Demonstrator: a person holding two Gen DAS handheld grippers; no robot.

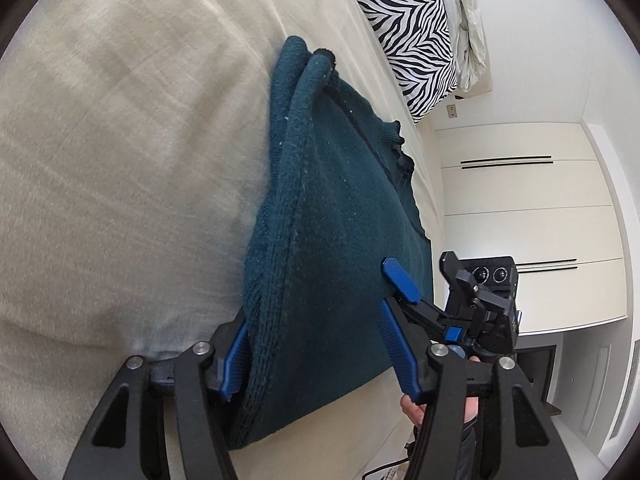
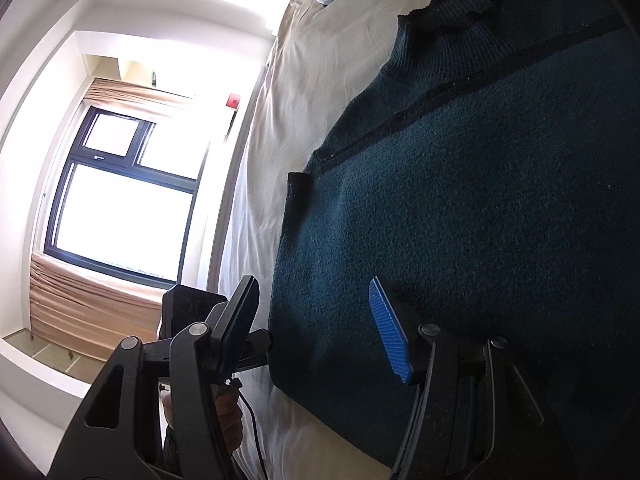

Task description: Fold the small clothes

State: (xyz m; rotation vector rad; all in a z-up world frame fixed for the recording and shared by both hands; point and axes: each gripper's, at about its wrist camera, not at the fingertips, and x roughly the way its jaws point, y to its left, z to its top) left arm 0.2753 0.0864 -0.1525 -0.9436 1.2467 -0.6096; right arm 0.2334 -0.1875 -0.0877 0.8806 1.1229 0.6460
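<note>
A dark teal knit sweater (image 1: 340,240) lies folded on the beige bed sheet (image 1: 120,160), its rolled sleeve along the left edge. My left gripper (image 1: 316,356) is open, its blue fingers straddling the sweater's near corner. The right gripper (image 1: 396,296) shows in the left wrist view beside the sweater's right edge. In the right wrist view the sweater (image 2: 480,200) fills the right side, collar at the top. My right gripper (image 2: 316,328) is open, jaws wide over the sweater's near edge, holding nothing. The left gripper's device (image 2: 192,312) shows behind it.
A zebra-striped pillow (image 1: 408,28) and a pale crumpled cloth (image 1: 472,20) lie at the head of the bed. White wardrobe doors (image 1: 528,220) stand beyond the bed. A bright window (image 2: 120,200) with tan curtains is on the other side.
</note>
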